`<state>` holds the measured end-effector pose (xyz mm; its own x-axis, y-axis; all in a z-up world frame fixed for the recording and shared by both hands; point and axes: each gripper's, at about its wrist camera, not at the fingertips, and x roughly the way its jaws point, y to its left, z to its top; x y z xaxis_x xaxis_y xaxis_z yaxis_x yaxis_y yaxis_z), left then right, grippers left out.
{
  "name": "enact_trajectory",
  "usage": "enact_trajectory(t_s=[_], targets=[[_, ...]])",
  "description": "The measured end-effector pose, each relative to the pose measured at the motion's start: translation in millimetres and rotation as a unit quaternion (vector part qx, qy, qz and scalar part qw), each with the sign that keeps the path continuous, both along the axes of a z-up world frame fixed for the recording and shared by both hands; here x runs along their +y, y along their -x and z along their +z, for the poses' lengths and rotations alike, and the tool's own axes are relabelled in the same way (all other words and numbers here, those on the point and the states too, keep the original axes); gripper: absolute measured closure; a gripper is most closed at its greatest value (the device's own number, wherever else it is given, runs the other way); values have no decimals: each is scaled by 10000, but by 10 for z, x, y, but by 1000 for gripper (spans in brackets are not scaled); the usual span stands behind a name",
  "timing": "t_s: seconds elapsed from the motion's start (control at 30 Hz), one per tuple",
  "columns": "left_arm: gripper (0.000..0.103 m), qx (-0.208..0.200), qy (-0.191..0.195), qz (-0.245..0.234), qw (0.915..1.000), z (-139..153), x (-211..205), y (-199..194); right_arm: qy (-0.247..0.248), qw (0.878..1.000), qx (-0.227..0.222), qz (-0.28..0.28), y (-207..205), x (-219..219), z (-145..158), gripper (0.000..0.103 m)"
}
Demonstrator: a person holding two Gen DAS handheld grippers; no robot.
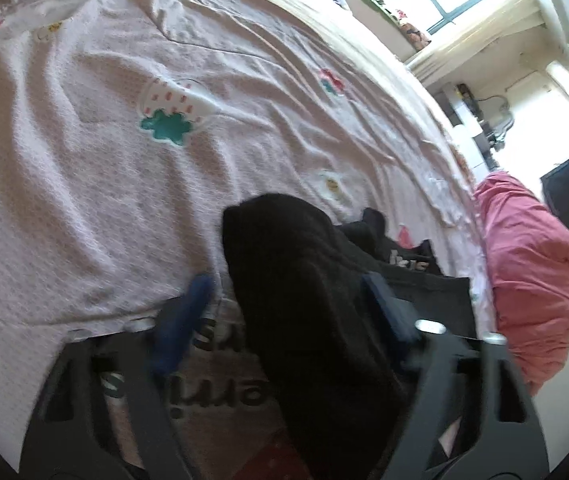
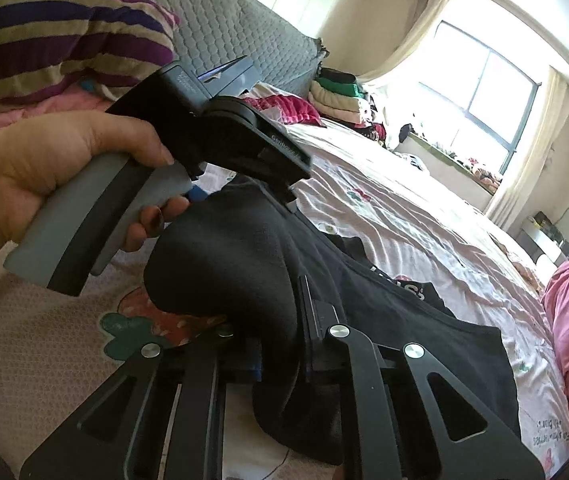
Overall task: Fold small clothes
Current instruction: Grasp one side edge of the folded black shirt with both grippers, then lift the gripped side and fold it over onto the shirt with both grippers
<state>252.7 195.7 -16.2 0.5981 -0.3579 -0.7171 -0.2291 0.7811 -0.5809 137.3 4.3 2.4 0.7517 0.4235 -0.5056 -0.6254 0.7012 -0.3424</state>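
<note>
The step in hand looks like the carrying-over of a fold: both tongs have a share of the black garment (image 2: 244,248) and hold its near part up off the bed (image 1: 124,200) while the rest trails flat across the sheet. The right tongs (image 2: 280,344) are clenched on a thick bunched fold of the dark cloth, which fills the gap between the fingers. The left tongs (image 1: 284,304) have the same cloth draped between their blue fingers (image 1: 180,320); the fingers stand fairly wide around it, and I cannot tell whether they truly pinch it or merely carry it. In the right wrist view the person's left hand (image 2: 44,176) grips that tool's grey handle just above the raised hump of cloth. The garment is soft, matte and thick-looking, with white lettering partly hidden in its folds and one straight hem lying toward the bed's far side, near the pink bundle (image 1: 532,264) at the bed's edge. The next move probably calls for both tongs to travel together, laying the lifted part squarely over the flat part so the edges meet, then letting go without dragging the layers.
</note>
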Motion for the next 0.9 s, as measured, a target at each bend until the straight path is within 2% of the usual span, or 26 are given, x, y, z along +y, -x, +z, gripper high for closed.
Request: enact_trajectory(t_s=[0.13,0.23,0.4,0.57,0.77,0.9], targets=[[72,-236,11,-53,9997,73,-105,25,-92,9999,-13,-43,26,-60,8,93],[83,-459,-140,-96,9988,188,-211,60,-214,9997,-14,-108,41,-131,32,95],[84,-551,-395,-126,9976,381,-408,86,-451,9985,-5,-306,36,-306,102,96],[84,-585,-573,-209,9964,601,-645,65,-865,9947,209,-523,-35,-533,206,96],[84,-640,-948,-394,9927,891,-1015,13,-1432,9856,451,-773,-113,-891,332,96],[86,-667,-1194,-536,9892,1047,-1324,-48,-1862,9754,720,-934,-178,-1153,405,96]])
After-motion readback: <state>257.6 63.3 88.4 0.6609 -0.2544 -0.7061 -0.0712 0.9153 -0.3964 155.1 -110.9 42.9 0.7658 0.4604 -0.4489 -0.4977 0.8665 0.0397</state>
